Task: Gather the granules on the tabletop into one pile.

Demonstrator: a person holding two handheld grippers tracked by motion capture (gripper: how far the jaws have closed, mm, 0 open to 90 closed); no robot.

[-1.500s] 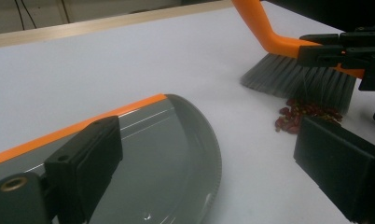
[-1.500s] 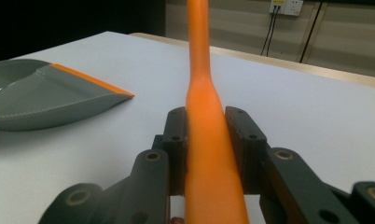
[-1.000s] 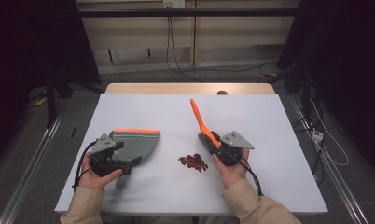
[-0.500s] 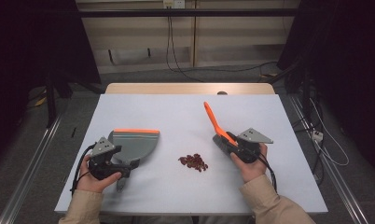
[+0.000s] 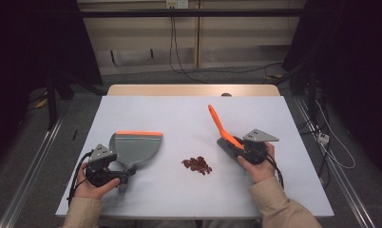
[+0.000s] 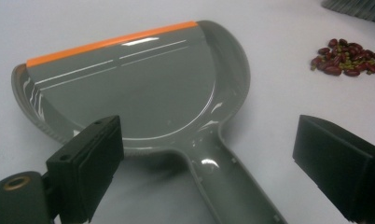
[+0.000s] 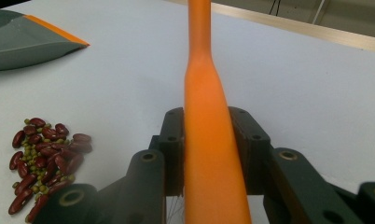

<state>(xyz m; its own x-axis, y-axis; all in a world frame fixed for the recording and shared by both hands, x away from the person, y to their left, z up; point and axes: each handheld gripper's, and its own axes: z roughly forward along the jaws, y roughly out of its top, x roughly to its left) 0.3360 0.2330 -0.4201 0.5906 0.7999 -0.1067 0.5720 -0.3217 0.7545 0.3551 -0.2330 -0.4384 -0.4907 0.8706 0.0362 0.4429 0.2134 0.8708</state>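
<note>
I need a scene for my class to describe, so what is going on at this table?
A person is set up to sweep. The right gripper is shut on the orange handle of a hand brush, just right of a pile of beans. The left gripper is open, its jaws either side of the grey dustpan's handle.

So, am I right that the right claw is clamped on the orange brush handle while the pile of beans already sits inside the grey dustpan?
Not quite. The right claw is clamped on the orange brush handle, but the beans lie on the bare table, apart from the grey dustpan, whose pan is empty. The high view shows the gap.
</note>
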